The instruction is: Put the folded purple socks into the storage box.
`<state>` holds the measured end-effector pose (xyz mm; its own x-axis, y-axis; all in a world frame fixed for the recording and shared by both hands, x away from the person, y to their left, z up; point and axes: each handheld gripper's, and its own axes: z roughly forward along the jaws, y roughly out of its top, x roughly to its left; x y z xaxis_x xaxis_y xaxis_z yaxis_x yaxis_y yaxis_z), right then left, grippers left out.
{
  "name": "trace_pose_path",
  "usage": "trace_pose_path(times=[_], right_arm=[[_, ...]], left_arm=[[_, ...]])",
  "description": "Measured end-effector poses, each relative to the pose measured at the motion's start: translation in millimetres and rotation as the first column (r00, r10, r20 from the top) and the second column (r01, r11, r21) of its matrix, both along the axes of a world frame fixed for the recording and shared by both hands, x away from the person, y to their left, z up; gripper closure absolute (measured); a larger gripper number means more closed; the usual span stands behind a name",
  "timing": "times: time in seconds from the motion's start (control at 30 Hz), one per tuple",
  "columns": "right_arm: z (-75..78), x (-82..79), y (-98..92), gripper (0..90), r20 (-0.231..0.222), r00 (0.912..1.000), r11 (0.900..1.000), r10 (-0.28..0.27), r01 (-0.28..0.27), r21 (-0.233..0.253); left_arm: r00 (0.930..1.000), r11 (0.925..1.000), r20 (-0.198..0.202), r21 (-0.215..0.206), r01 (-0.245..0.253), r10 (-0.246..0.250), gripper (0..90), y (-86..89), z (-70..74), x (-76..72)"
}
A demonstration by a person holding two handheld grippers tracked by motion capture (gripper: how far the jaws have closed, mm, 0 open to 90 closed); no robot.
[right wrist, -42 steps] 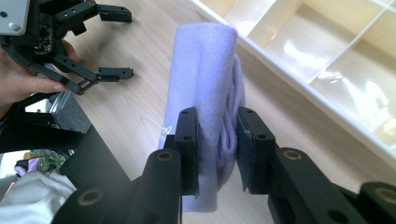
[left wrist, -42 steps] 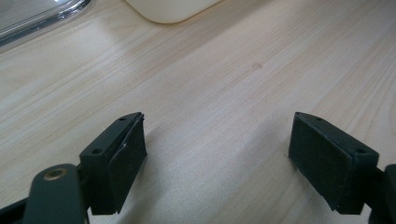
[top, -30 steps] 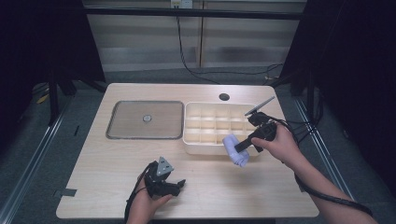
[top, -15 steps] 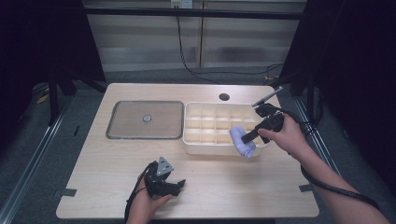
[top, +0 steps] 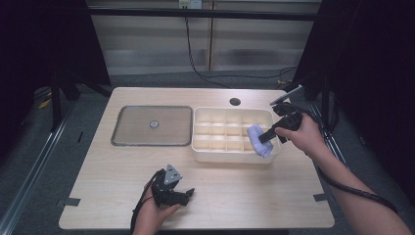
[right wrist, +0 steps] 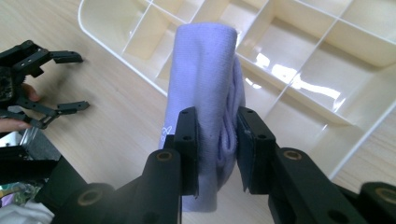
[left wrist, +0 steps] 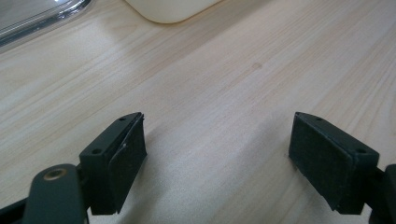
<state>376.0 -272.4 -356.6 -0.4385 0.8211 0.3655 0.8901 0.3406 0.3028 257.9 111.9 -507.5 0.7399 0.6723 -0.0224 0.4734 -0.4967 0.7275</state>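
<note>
the rolled lavender cloth (right wrist: pixel 205 93) is pinched in my right gripper (right wrist: pixel 217 154), jaws closed tight on its lower half, and it hangs over the near right corner of the cream divided organiser tray (top: pixel 230 155). in the high view the roll (top: pixel 258 141) sits tilted above the tray's front right cells, not yet down in any of them.

nearest to me, my left gripper (top: pixel 171 188) rests low on the desk (top: pixel 107 196) at the front edge, jaws spread wide with nothing between them, just bare wood grain under the pads (left wrist: pixel 126 154). it's well apart from the tray, so it won't steady anything as it stands.

further out is the tray, and to its left a flat clear lid (top: pixel 151 125) lying on the desk with a small knob in the middle. beyond that, a round cable hole (top: pixel 235 102) near the far edge.

what worries me: the roll looks wider than a single cell, and it's angled across the front wall. if i lower it like this, i judge the end could catch on a divider or on the rim and either unroll or push the light tray along the desk. my grip is also low on the roll, so the free upper part could flop and land across two cells. and letting go too high could bounce it back out onto the desk.
</note>
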Motion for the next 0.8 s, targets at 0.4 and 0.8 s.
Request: trace_pose_path(times=[0.4, 0.8], right_arm=[[-6.6, 14.3, -13.9, 71.8, 0.0, 0.9985, 0.998, -0.055, 0.055, -0.04], [-11.5, 23.9, -25.6, 71.7, 0.009, 0.9943, 0.991, -0.106, 0.106, -0.078]], left_arm=[[1.0, 1.0, 0.004, 0.005, 0.002, -0.002, 18.3, 0.2, 0.2, 0.2], [1.0, 1.0, 0.003, 0.004, 0.0, 0.0, 18.2, -0.1, 0.1, -0.1]])
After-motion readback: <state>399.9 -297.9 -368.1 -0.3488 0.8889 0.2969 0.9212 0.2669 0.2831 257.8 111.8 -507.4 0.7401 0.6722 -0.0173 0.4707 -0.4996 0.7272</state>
